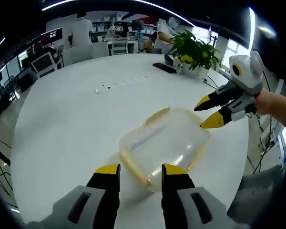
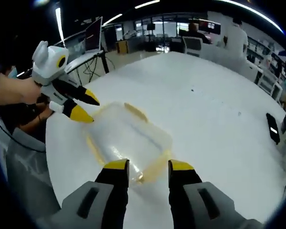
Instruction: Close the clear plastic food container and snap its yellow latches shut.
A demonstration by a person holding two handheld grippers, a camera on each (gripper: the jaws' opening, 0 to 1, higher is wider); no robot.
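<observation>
A clear plastic food container [image 1: 164, 143] with its lid lying on top rests on the white round table [image 1: 76, 119]. Yellow latches show along its edges, one on the far side [image 1: 157, 115] and one on the near side [image 1: 133, 168]. My left gripper [image 1: 140, 171] stands open just in front of the near edge, nothing between its jaws. My right gripper [image 1: 206, 114] comes in from the right, open, its tips at the container's far right corner. In the right gripper view the container [image 2: 128, 136] lies ahead of the open right gripper [image 2: 148, 166], and the left gripper [image 2: 88, 109] hovers open at its left end.
A potted plant [image 1: 195, 50] and a black flat device [image 1: 164, 67] sit at the table's far side. The device [image 2: 273, 128] also lies near the right edge in the right gripper view. People, chairs and desks stand beyond the table. A person's hand [image 1: 271, 102] holds the right gripper.
</observation>
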